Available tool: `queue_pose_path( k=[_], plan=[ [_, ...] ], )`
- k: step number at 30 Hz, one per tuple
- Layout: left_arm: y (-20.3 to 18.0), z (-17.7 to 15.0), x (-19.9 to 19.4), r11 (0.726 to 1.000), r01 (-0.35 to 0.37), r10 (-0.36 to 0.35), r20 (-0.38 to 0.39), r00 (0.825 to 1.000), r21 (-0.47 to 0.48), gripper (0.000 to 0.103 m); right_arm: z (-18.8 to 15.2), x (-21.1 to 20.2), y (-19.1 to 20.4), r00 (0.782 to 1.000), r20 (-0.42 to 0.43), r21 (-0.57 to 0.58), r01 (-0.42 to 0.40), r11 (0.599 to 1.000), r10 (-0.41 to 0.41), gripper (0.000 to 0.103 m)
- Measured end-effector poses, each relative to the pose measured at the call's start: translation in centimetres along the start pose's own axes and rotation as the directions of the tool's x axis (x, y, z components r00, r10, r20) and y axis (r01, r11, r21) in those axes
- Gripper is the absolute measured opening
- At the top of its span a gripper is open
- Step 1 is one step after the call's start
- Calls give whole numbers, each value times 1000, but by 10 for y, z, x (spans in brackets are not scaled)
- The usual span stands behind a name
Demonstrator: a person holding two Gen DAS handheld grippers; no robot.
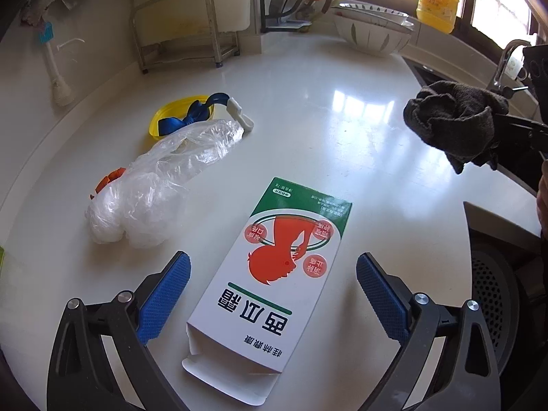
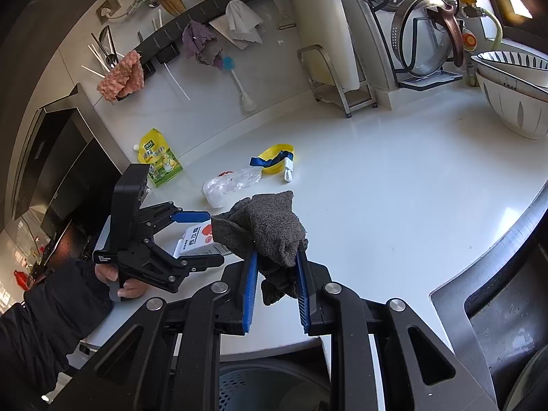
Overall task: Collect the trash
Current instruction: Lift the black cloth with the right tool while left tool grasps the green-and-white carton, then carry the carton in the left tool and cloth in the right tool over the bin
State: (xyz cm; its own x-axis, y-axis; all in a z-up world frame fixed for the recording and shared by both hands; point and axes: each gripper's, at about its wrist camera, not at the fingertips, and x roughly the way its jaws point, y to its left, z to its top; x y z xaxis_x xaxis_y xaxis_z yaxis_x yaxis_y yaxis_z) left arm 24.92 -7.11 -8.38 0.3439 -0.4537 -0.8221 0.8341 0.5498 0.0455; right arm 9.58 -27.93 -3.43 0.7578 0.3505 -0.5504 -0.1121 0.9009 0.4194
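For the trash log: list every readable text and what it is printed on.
"西瓜霜": large green characters on the white carton, upside down in the left wrist view.
"桂林" begins the smaller line near its open end; the rest is unclear.
Red circle texts on the carton: too blurred.
Yellow pouch and yellow bottle: labels unreadable.

- The left gripper [image 1: 273, 294] points down, its 2 blue fingers wide apart.
- The right gripper [image 2: 276, 257] squeezes a grey cloth [image 2: 270, 226].
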Motion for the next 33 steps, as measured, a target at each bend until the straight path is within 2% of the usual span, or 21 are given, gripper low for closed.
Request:
queue_pose_path(
  k=[2,4,8,11,13,15,21,23,26,28,31,33],
  plan=[
    [-3,0,1,1000,5,-5,-4,1000,-1,85,0,-1,0,1000,3,0,5,1000,-5,20],
    [-4,0,-2,1000,-1,1,6,1000,-17,67,-1,0,0,1000,2,3,9,1000,-9,20],
    [-6,-3,-6,996,-49,50,13,999,-80,59,-6,2,0,999,-10,0,30,1000,-30,20],
    [-15,-8,-14,986,-113,113,-2,994,-122,57,-12,2,4,998,-15,-18,62,998,-63,20],
    [-22,-12,-24,973,-177,179,0,984,-151,56,-17,0,10,997,-15,-35,81,996,-82,20],
    [-28,-18,-38,958,-209,217,20,976,-197,55,-23,-3,17,996,-10,-51,91,994,-92,20],
    [-59,-36,-90,897,-326,364,81,928,-298,55,-47,-16,37,994,-3,-46,108,993,-108,20],
    [-70,-43,-104,884,-330,377,87,922,-332,55,-57,-23,45,993,-3,-48,116,992,-116,20],
    [-90,-56,-123,860,-362,419,94,903,-360,55,-71,-37,56,992,2,-53,125,991,-125,20],
    [-104,-65,-132,861,-346,408,99,908,-372,55,-81,-49,62,989,16,-57,145,988,-144,20],
    [-125,-77,-142,849,-363,429,98,898,-384,55,-97,-66,68,985,33,-46,168,985,-167,20],
    [-139,-87,-149,845,-354,426,103,899,-402,55,-109,-77,70,983,41,-34,181,983,-180,20]
  ],
)
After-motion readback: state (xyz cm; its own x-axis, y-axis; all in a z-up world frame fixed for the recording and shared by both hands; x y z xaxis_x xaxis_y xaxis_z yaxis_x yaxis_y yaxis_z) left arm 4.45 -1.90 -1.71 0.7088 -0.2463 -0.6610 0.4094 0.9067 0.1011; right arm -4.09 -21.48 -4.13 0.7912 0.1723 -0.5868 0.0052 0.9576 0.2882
